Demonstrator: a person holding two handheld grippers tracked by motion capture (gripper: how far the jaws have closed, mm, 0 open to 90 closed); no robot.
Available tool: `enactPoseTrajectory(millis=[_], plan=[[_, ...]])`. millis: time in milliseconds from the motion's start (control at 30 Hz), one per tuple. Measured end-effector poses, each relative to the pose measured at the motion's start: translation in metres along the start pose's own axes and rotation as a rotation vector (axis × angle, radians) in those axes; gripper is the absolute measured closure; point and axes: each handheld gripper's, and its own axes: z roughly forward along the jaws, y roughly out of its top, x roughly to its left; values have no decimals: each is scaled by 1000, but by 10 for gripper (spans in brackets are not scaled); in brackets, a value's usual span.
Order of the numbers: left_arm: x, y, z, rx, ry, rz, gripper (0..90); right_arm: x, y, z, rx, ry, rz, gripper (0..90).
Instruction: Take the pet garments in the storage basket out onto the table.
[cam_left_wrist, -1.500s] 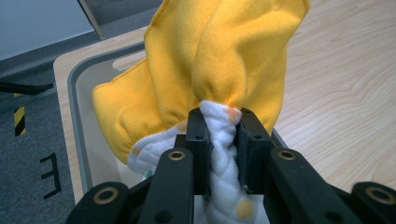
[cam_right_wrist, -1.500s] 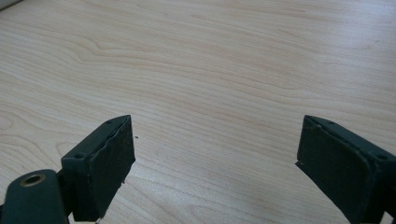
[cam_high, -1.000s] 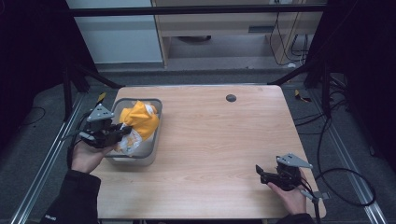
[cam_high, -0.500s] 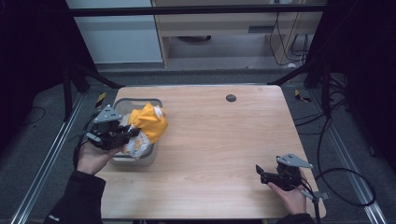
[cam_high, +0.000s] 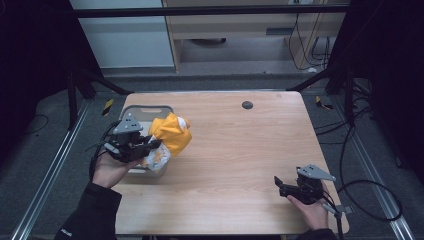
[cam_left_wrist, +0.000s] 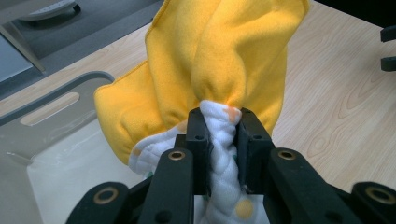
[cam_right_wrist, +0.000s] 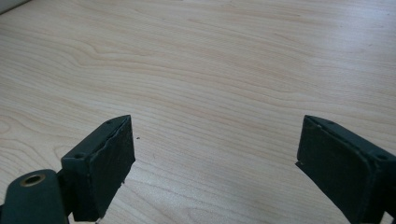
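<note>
**Yellow cloth pinched in your left gripper, above the bin's edge**

Your left gripper (cam_high: 150, 145) has its jaws clamped on a bunched cloth (cam_high: 170, 134) — bright yellow fleece on one face, white quilted fabric with orange dots on the other. In the left gripper view the white side is squeezed into a twisted rope between the two black jaws, and the yellow side of the cloth (cam_left_wrist: 210, 60) billows up and outward above them in soft, rounded folds with a stitched hem along the edge. The fabric looks thick and matte, with a fine nap.

From the high view, you are holding the cloth at the right-hand rim of the grey bin (cam_high: 145, 111), partly over the bin and partly over the table (cam_high: 240, 165). A dotted white tail of it hangs down at the bin's near right corner; whether it touches the rim you cannot tell from these views.

The bin is a shallow, rounded-corner plastic tub with a slot handle cut into its far wall. In the left gripper view the bin (cam_left_wrist: 51, 116) shows a pale, smooth floor; the cloth hides much of its inside.

The table is light wood-grain laminate, flat and smooth, with a small dark round disc (cam_high: 247, 105) near its far edge.

Your right gripper (cam_high: 283, 185) sits low at the near right of the table, well apart from the cloth. Its jaws stand wide apart with bare tabletop (cam_right_wrist: 224, 93) between them — nothing held.
</note>
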Motion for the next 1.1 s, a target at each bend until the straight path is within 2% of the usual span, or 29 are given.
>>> enactPoseTrajectory(millis=[100, 367, 1100], plan=[[-2, 1, 2, -1, -5, 1, 770, 0, 0, 0, 0, -4, 0, 111], [-15, 11, 12, 5, -47, 41, 771, -1, 0, 0, -8, -16, -7, 108], [-39, 12, 44, 48, -127, 92, 770, -1, -1, -1, -10, -22, -4, 108]])
